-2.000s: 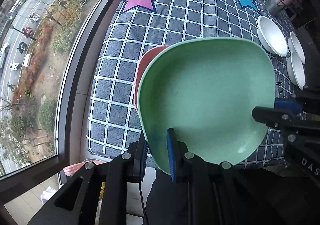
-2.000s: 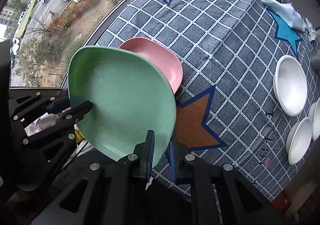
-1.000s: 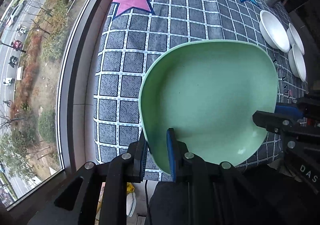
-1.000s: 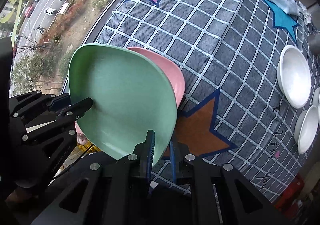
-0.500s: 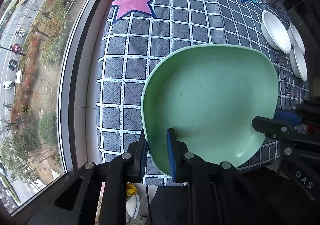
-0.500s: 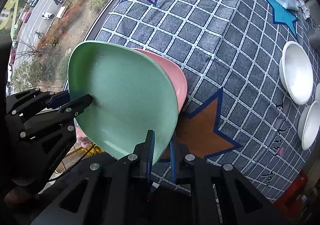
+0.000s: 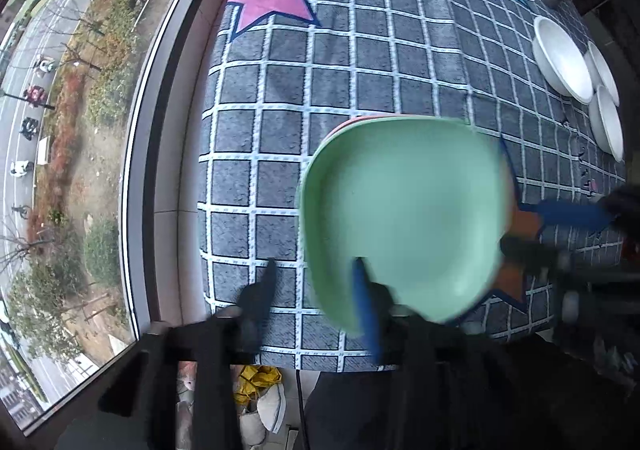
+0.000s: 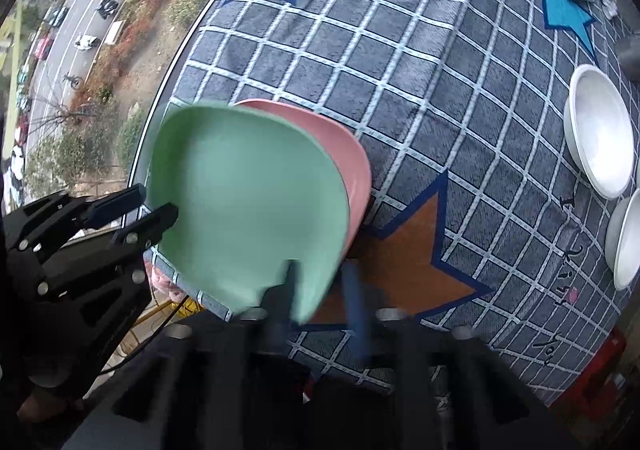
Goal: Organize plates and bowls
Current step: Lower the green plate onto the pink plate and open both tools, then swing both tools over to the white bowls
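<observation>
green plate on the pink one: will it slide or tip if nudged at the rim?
Likely slides: the green plate looks smooth and glossy, and it sits offset on the pink plate, not nested square. It probably stays stiff; the thin rim shows no flex. It may rock, since one edge overhangs the checked cloth.

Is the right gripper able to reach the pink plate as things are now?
Probably not directly: the green plate lies on the pink plate and covers most of it. Only its far edge shows, beyond the right gripper, whose jaws have just been opening.
</observation>
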### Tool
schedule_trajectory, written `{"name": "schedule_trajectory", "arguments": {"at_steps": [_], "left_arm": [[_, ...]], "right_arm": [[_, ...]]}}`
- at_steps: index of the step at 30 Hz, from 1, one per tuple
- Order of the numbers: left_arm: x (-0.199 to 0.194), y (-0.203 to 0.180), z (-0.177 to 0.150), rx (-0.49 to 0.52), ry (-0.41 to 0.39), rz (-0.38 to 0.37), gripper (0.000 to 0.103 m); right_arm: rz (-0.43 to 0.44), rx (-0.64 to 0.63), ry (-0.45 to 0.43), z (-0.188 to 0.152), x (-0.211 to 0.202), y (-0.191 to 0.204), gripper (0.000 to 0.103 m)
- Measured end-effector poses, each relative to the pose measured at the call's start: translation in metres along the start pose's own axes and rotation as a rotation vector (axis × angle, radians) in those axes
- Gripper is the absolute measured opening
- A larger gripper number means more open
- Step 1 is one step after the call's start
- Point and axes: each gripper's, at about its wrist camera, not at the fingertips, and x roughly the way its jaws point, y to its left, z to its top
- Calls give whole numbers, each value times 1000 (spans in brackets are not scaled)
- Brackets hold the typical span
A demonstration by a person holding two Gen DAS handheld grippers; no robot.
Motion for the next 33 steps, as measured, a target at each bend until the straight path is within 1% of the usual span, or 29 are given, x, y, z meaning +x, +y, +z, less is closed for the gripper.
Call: {"name": "schedule_trajectory", "arguments": {"at_steps": [1, 2, 5, 9, 12, 13, 15, 16, 19, 21, 23, 24, 27, 28, 31, 33], "left_arm": [[0, 2, 0, -7, -5, 5, 61], [-1, 3, -1, -14, -9, -7, 61], [0, 4, 0, -20, -9, -16, 61], [-2, -3, 3, 0, -16, -25, 61], [-8, -20, 8, 29, -25, -65, 61], [-10, -29, 9, 52, -27, -85, 61], [-13, -50, 12, 107, -25, -117, 61], [-15, -64, 13, 148, -16, -140, 61], [-21, -104, 16, 252, -12, -174, 61], [-28, -125, 19, 290, -17, -183, 61], [-34, -145, 27, 307, -21, -178, 61], [-36, -153, 33, 297, -19, -179, 61], [-42, -172, 58, 202, 4, -258, 61], [-45, -182, 68, 170, -3, -267, 61], [-51, -213, 88, 129, -16, -251, 62], [-54, -228, 93, 110, -16, -244, 62]], "right_arm": [[4, 10, -11, 0, -1, -2, 83], [7, 19, -39, 1, -6, -4, 82], [1, 22, -84, 0, -16, -7, 82], [1, 43, -78, -6, -17, -16, 82], [-6, 96, -89, -17, -20, -35, 82], [-8, 113, -93, -20, -23, -39, 82], [-6, 181, -112, -31, -29, -61, 82], [1, 227, -122, -37, -33, -76, 83], [32, 439, -161, -65, -41, -142, 83], [48, 585, -192, -83, -46, -188, 83], [58, 741, -221, -106, -51, -241, 83], [63, 818, -238, -119, -53, -270, 83], [75, 971, -269, -146, -57, -336, 83], [86, 1013, -276, -153, -58, -354, 83], [132, 1098, -276, -161, -52, -407, 83], [135, 1099, -276, -156, -49, -428, 83]]}}
